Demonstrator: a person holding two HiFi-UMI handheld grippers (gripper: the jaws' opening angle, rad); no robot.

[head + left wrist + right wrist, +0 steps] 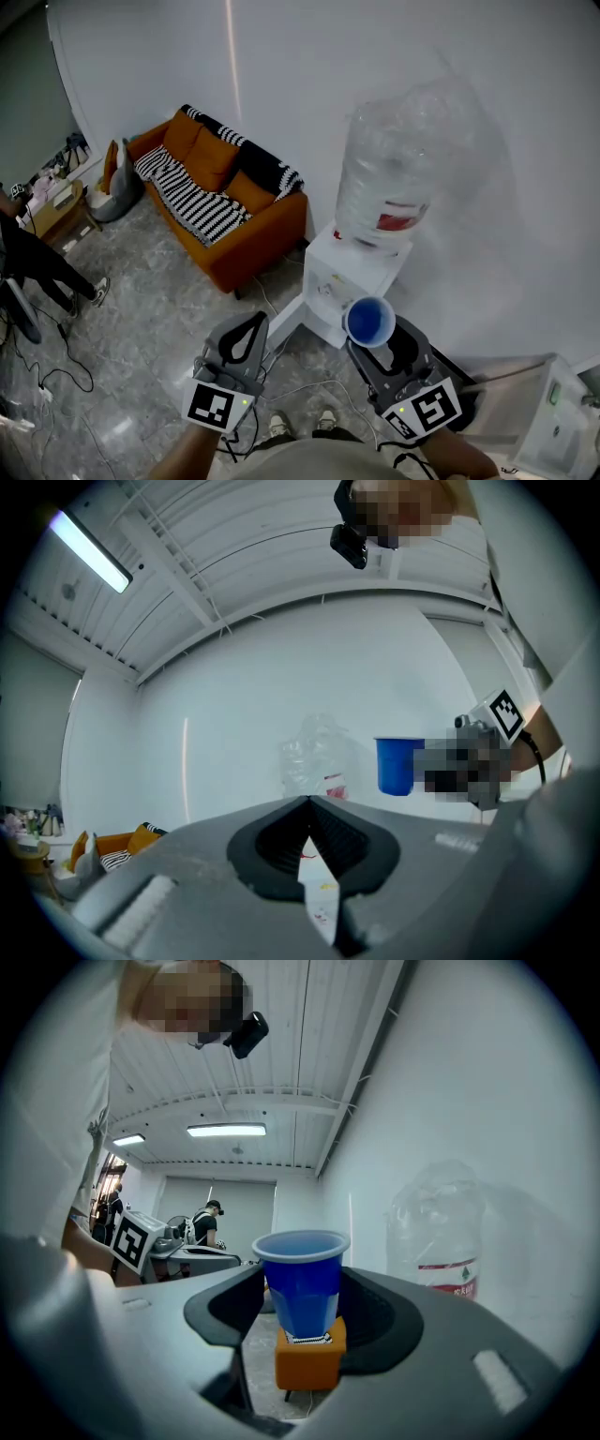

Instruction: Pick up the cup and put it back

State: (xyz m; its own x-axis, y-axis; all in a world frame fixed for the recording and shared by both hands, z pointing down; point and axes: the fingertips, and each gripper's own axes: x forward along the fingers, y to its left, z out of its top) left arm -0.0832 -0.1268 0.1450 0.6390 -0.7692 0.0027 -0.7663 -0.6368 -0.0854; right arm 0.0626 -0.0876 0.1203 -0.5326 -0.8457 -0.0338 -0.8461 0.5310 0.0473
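Observation:
A blue plastic cup [368,321] sits upright between the jaws of my right gripper [380,332], which is shut on it, just in front of the white water dispenser [349,274]. The right gripper view shows the cup [300,1279] clamped at its lower half by that gripper [300,1290], mouth up and empty. My left gripper [246,324] hangs to the left of the dispenser, shut with nothing in it. In the left gripper view its jaws [307,804] meet at the tip, and the cup [396,764] appears off to the right.
A large clear water bottle [405,169] tops the dispenser against the white wall. An orange sofa [220,202] with striped throws stands at the left. A person [37,262] stands at far left, cables cross the floor, and a white unit [553,412] is at lower right.

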